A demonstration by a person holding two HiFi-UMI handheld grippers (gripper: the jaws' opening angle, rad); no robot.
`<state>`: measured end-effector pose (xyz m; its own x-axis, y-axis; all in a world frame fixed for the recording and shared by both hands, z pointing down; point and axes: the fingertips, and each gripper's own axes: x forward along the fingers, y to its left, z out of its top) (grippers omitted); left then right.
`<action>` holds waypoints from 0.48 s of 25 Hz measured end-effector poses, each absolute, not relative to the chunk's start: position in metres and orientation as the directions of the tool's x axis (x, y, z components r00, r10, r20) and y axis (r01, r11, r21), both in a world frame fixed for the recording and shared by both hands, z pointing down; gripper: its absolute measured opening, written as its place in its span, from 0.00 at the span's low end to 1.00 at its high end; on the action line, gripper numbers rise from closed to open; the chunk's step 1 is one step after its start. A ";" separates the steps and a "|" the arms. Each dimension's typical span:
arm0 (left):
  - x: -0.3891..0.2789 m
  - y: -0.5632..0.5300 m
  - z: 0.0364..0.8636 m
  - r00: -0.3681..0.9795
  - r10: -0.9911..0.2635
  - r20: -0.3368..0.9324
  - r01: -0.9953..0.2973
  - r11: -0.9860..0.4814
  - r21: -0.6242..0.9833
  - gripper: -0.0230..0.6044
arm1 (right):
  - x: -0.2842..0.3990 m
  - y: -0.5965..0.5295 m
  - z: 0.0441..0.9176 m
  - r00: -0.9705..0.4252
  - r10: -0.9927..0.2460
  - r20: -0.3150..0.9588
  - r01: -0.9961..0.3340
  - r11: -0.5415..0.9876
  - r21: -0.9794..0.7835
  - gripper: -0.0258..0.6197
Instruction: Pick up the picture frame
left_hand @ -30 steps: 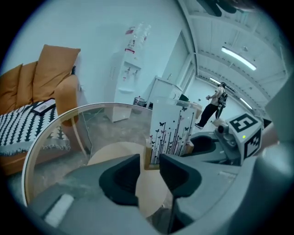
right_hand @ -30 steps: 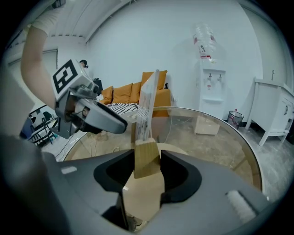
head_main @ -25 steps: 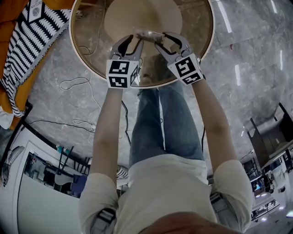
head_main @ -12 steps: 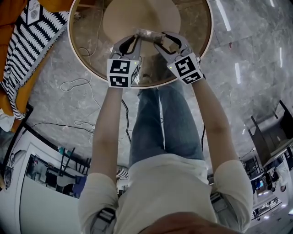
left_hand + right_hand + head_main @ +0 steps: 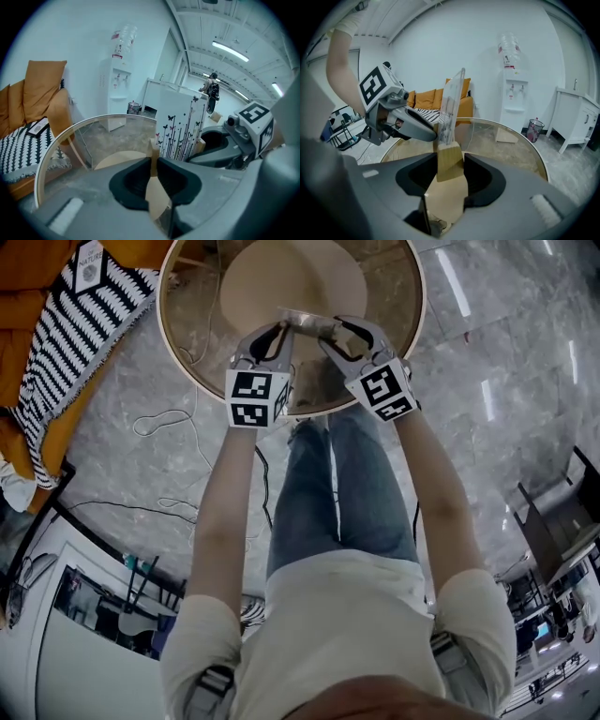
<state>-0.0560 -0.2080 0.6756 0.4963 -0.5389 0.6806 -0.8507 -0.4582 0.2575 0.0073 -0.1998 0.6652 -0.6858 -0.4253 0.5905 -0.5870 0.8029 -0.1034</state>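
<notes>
Picture frame (image 5: pixel 307 321) spans crosswise between both tools. Left gripper (image 5: pixel 284 327) clamps one end, right gripper (image 5: pixel 329 333) the other, equally near.

Round table (image 5: pixel 192 334), far rim out of view

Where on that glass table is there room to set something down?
The glass table looks bare to its rim, left, right and beyond the picture frame. Crowded only near the front edge, where the left gripper and right gripper clamp it.
</notes>
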 end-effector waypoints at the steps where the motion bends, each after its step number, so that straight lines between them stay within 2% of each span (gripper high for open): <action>1: -0.056 -0.205 0.669 0.498 -0.543 0.677 -0.851 -0.458 0.258 0.11 | 0.007 -0.196 0.658 -0.685 -0.429 0.589 -0.588 0.803 -0.098 0.32; 12: -0.065 -0.154 0.578 0.502 -0.600 0.622 -0.857 -0.441 0.266 0.11 | -0.001 -0.143 0.566 -0.677 -0.475 0.562 -0.597 0.801 -0.043 0.32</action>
<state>-0.0649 -0.1538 0.5782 0.5023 -0.6003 0.6224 -0.8570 -0.4411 0.2662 -0.0009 -0.1427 0.5657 -0.6774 -0.4748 0.5618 -0.5971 0.8010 -0.0429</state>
